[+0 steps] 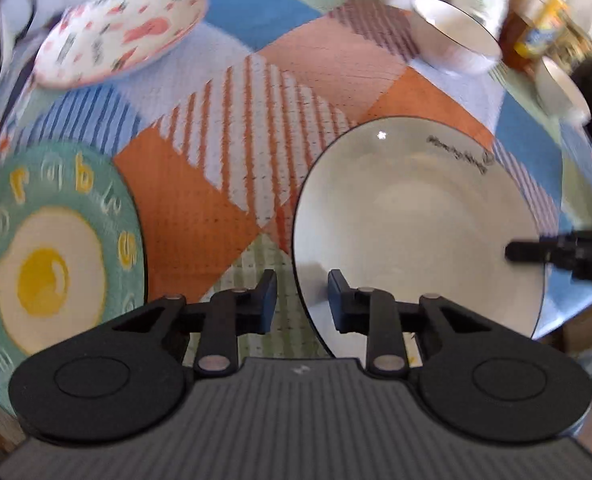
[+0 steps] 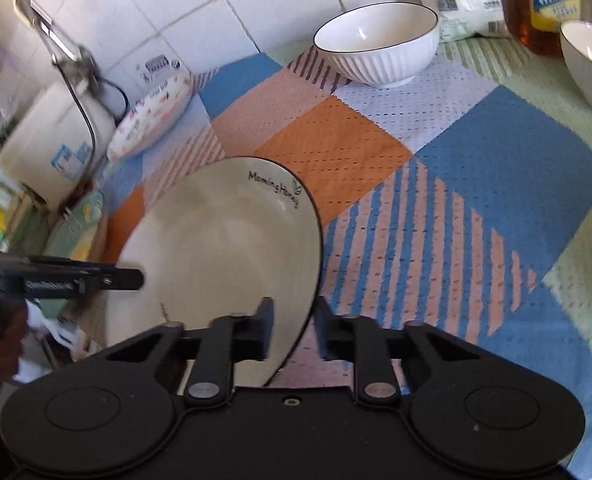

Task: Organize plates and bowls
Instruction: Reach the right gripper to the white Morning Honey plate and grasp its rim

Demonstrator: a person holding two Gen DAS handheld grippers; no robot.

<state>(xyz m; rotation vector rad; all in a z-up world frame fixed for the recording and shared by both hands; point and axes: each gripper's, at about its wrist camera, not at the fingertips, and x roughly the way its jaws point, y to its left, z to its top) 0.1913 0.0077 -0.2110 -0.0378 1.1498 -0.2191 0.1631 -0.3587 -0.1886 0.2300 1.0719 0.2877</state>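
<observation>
Cream plate lying on patterned surface, being straddled at opposite rims by left gripper and right gripper; both jaws open, not yet pinching, apparently readying a two-sided lift.

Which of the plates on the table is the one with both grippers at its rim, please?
The cream plate lettered "Morning Honey": both grippers straddle its rim. The egg plate and the pink-patterned plate lie untouched.
</observation>
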